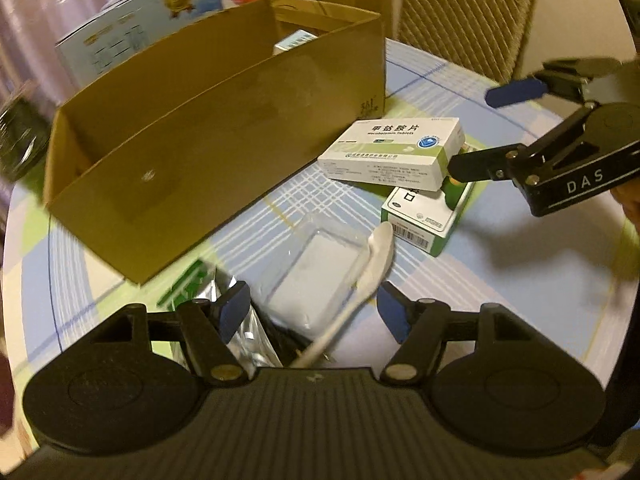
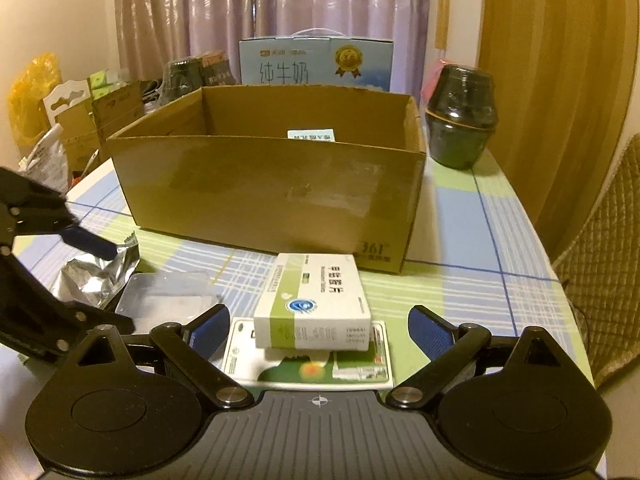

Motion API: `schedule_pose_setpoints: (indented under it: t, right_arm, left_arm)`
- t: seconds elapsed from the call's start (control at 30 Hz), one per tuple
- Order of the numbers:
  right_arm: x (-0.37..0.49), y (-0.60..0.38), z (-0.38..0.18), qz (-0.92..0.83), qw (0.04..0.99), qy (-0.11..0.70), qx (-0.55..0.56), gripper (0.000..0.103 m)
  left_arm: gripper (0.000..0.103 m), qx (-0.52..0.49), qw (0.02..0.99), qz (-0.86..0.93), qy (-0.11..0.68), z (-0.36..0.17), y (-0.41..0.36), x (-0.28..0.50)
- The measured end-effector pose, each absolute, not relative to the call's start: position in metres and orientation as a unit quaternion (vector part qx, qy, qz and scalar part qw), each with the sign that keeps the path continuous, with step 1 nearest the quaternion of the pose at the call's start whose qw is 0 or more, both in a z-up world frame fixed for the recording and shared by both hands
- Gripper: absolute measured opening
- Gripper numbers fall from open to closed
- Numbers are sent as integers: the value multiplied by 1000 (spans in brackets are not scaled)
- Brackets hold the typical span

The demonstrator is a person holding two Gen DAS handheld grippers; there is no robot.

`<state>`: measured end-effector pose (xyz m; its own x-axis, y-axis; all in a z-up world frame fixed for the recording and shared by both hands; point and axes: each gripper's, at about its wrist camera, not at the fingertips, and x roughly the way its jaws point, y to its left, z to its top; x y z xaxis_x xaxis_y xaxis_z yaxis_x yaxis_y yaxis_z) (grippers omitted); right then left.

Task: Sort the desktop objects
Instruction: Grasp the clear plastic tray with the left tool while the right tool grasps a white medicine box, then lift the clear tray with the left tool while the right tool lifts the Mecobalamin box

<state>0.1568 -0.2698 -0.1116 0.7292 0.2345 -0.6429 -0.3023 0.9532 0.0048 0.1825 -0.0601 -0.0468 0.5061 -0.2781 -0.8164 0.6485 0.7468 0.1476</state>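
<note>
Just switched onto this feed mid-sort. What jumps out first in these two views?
The big open cardboard box dominates the middle of the checked table, with one small packet already inside. In front of it a white medicine box lies stacked on a green-and-white one, flanked by the open right gripper. To their left, the open left gripper hovers over a white plastic spoon, clear tray and crumpled foil pouch.

Cardboard box point(image 2: 272, 196) is looking matt brown, foil pouch point(image 2: 96, 280) crinkling shiny silver, plastic spoon point(image 1: 372, 256) gleaming smooth white.
</note>
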Motion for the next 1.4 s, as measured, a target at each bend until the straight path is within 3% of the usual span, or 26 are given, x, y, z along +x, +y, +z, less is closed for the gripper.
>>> schedule_pose_setpoints:
  t: [0.5, 0.83, 0.9, 1.0, 1.27, 1.3, 1.33, 1.37, 1.4]
  right_arm:
    - [176, -264, -126, 141, 923, 354, -46, 93]
    - [185, -253, -135, 137, 920, 360, -69, 93]
    - [186, -252, -136, 137, 920, 362, -70, 87]
    - [188, -251, -139, 135, 917, 368, -71, 70]
    - [168, -257, -122, 127, 928, 344, -62, 68]
    - [161, -259, -120, 125, 929, 343, -60, 68]
    - [155, -261, -118, 122, 929, 344, -55, 68]
    - [148, -264, -117, 120, 929, 347, -47, 68]
    - [140, -266, -118, 118, 927, 353, -41, 68]
  left_arm:
    - [66, 283, 775, -347, 446, -83, -76, 226]
    - [60, 242, 790, -329, 458, -90, -74, 237]
    - [60, 235, 795, -324, 456, -88, -73, 237]
    - [59, 226, 803, -317, 451, -83, -71, 236]
    - [58, 204, 827, -296, 431, -59, -66, 225]
    - [56, 202, 830, -294, 429, -55, -65, 222]
    - [31, 195, 832, -295, 427, -52, -64, 217]
    - [19, 186, 837, -289, 425, -47, -63, 212]
    - [18, 180, 841, -281, 425, -45, -62, 206]
